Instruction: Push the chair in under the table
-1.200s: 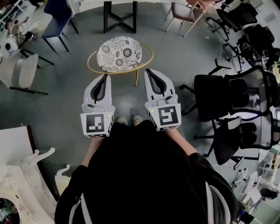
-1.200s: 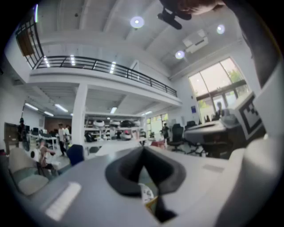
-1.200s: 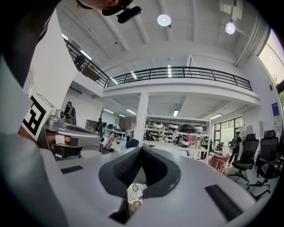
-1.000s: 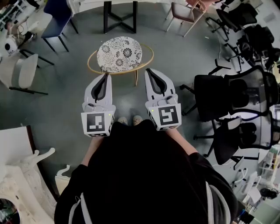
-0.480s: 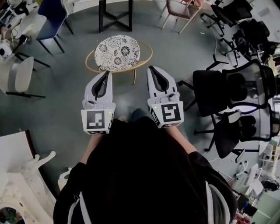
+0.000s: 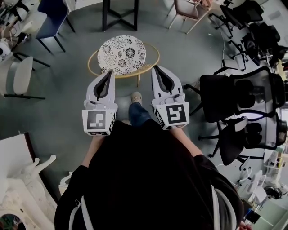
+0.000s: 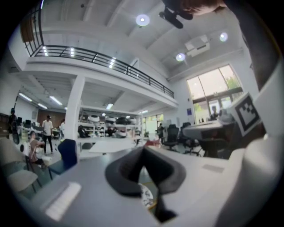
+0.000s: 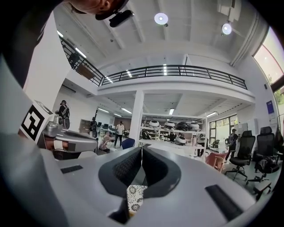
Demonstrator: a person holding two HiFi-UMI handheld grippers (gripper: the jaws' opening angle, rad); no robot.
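While the chair [image 6: 122, 54] stands out on the grey floor [image 6: 67, 108], short of the table [image 6: 119, 15], bare floor shows btwn its round flower-print seat and the table's black legs. The seat has a gold hoop rim, and it's dead ahead of you in the head view.

Your left gripper [image 6: 109, 72] has its jaws pressed together w/ nothing btwn them; the left gripper view [image 7: 143, 149] shows the dark pads meeting at the tip. Its tip lies over the near-left part of the hoop in the head view. Can't tell if it touches.

Your right gripper [image 6: 156, 68] is the same: jaws closed tight, empty, per the right gripper view [image 8: 142, 149]. Its tip lies just beside the near-right part of the hoop; contact unclear. A bit of the print seat shows low down under the pads in both gripper views. Both grippers point away from you, side by side, one either side of the seat's near edge.

Your shoe [image 6: 136, 97] is planted btwn the grippers, near the chair.

Further out:
- blue chair [image 6: 53, 18], top left
- white chair [image 6: 21, 75], left
- pink chair [image 6: 189, 10], top right by the table
- black office chairs [image 6: 234, 96], right
- white carved furniture [image 6: 22, 179], bottom left

People stand far off in the gripper views.
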